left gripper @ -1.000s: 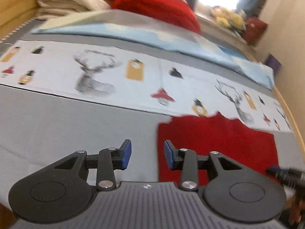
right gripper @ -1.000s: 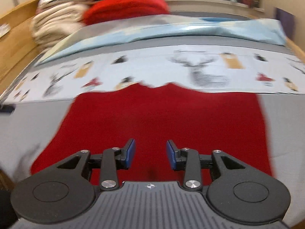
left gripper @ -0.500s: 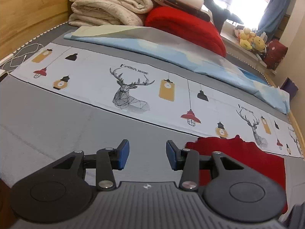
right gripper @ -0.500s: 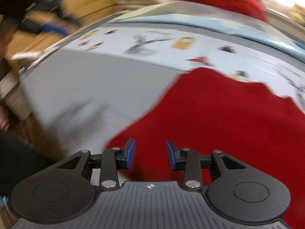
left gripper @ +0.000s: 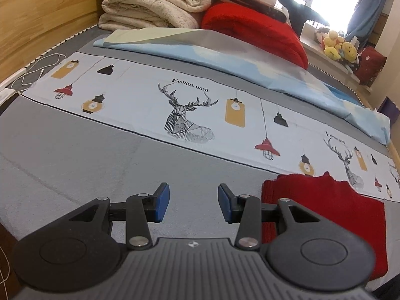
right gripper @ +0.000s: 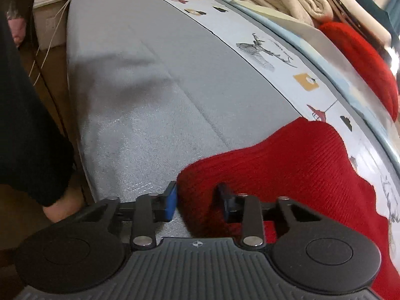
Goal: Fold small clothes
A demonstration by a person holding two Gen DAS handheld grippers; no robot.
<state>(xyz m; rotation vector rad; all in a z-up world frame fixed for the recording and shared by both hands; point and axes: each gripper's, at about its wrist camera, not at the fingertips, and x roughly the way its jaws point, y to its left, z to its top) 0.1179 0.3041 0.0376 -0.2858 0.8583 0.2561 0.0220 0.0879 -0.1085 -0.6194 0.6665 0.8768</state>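
Red knit fabric fills the nearest ground in the right wrist view: the right gripper has its jaws set around the near left corner of the red knit garment, and they have just been closing, with that corner of cloth between them. The gap is narrow, yet whether the blue pads already press the fabric cannot be told; the right pad is half buried in the knit while the left pad stands at the garment's edge, over the grey bedcover.

The left gripper hangs over bare grey cover with its jaws moderately apart and nothing between them; the garment lies just beside it on its right, its near edge hidden behind the gripper's right arm.

As for progress, the garment appears to lie spread flat, with a jagged far edge reaching onto the printed strip of deer and lamps. No finished fold can be made out from these views, so the work looks to be at an early stage: one corner is being taken and the folds themselves are probably all left to do.

Further back lie a pale blue sheet, a red blanket and a stack of cream blankets by the wooden headboard.
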